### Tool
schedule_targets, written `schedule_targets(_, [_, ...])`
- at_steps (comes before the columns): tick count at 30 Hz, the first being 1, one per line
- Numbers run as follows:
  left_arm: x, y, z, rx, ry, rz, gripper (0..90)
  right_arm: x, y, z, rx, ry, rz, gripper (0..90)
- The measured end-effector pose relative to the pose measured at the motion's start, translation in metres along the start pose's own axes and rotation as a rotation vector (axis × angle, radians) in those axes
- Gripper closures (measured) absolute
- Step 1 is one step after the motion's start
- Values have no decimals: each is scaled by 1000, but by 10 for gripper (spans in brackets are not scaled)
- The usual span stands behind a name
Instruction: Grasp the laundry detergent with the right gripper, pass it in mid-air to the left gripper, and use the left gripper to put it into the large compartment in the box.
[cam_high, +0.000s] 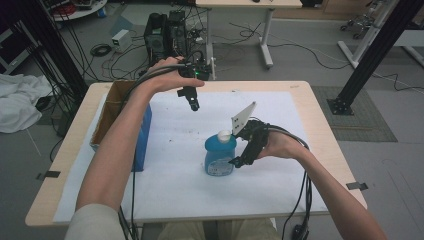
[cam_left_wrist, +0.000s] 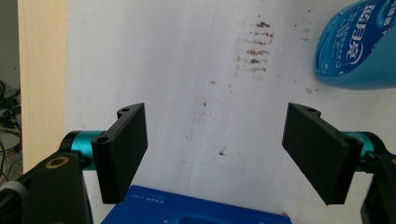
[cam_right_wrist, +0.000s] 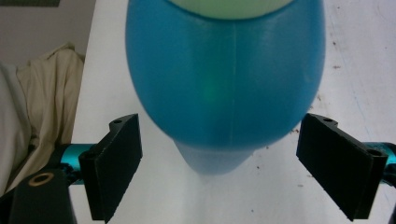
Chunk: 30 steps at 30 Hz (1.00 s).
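A blue bottle (cam_high: 219, 156) with a pale cap stands upright on the white sheet (cam_high: 175, 190) near the table's middle. My right gripper (cam_high: 239, 146) is at its right side, open. In the right gripper view the blue bottle (cam_right_wrist: 224, 74) looms just ahead of the right gripper (cam_right_wrist: 219, 149), with one jaw out to each side and neither touching it. My left gripper (cam_high: 193, 103) hangs above the sheet's far part, pointing down. Seen from the left gripper (cam_left_wrist: 215, 140), the jaws are wide open over bare sheet, with the bottle (cam_left_wrist: 355, 46) at the top right.
A cardboard box (cam_high: 107, 112) sits at the table's left edge with a blue box (cam_high: 142, 135) beside it; the blue box (cam_left_wrist: 196, 210) also shows below the left jaws. Brown specks mark the sheet (cam_left_wrist: 254, 51). Computers and cables lie on the floor beyond the table.
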<state>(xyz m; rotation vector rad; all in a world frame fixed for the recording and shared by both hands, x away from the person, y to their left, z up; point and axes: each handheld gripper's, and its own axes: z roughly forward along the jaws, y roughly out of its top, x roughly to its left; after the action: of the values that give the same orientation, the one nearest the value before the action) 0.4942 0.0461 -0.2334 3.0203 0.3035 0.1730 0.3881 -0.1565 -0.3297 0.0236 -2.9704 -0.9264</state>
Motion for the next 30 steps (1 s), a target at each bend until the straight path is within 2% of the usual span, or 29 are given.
schedule_targets(1, [0, 0, 0, -3, 1, -1, 225, 1, -1, 10, -26, -3, 19, 134])
schedule_targets(2, [0, 0, 0, -3, 1, 0, 225, 0, -2, 12, -41, 1, 21, 134])
schedule_targets(3, [0, 0, 0, -1, -1, 2, 225, 1, 0, 9, -19, -2, 13, 134])
schedule_targets(4, [1, 0, 0, -1, -3, 0, 225, 1, -3, 14, -54, 5, 34, 134])
schedule_targets(5, [0, 0, 0, -2, 0, -1, 225, 0, 0, 0, -2, 0, -1, 134])
schedule_targets(6, [0, 0, 0, -6, 2, 0, 225, 1, -1, 10, -24, -4, 14, 134])
schedule_targets(7, [-1, 0, 0, -8, 2, 0, 225, 1, -4, 17, -70, 19, 36, 134])
schedule_targets(8, [0, 0, 0, -4, 1, 1, 225, 1, -5, 20, -79, 20, 36, 134])
schedule_targets(9, [-1, 1, 0, -6, 3, 2, 225, 1, -4, 16, -67, 14, 36, 134])
schedule_targets(10, [0, 0, 0, -1, 0, 0, 225, 2, -5, 21, -83, 21, 36, 134])
schedule_targets(11, [-1, 1, 0, -7, 1, 3, 225, 1, -2, 11, -35, 1, 22, 134])
schedule_targets(12, [-1, 1, 1, -8, 3, 2, 225, 3, -5, 25, -97, 23, 43, 134])
schedule_targets(13, [-1, 1, 0, -7, 3, 1, 225, 3, -6, 25, -102, 22, 42, 134])
schedule_targets(14, [-1, 1, 0, -7, 3, 1, 225, 2, -5, 20, -79, 21, 37, 134])
schedule_targets(15, [-1, 1, 1, -9, 3, 2, 225, 2, -5, 20, -79, 21, 37, 134])
schedule_targets(16, [-1, 1, 0, -7, 3, 1, 225, 3, -6, 26, -105, 22, 44, 134])
schedule_targets(17, [-1, 1, 0, -6, 3, 4, 225, 2, -5, 20, -80, 21, 37, 134])
schedule_targets(18, [-1, 1, 0, -6, 0, 3, 225, 3, -6, 27, -111, 23, 45, 134])
schedule_targets(19, [-1, 1, 0, -6, 0, 3, 225, 3, -6, 27, -111, 23, 45, 134])
schedule_targets(20, [-2, 0, 1, -10, 3, 0, 225, 1, -2, 12, -45, 1, 25, 135])
schedule_targets(21, [-2, 1, 1, -9, 4, 2, 225, 3, -5, 29, -121, 20, 45, 136])
schedule_targets(27, [-2, 0, 1, -10, 3, -1, 225, 3, -5, 30, -149, 13, 42, 150])
schedule_targets(28, [-1, -3, 2, -15, 1, -4, 225, 3, -5, 29, -126, 14, 42, 150])
schedule_targets(29, [-2, -1, 1, -10, 1, -1, 225, 3, -5, 31, -150, 15, 43, 150])
schedule_targets(30, [-2, -3, 2, -16, 1, -5, 225, 3, -5, 30, -138, 14, 41, 150])
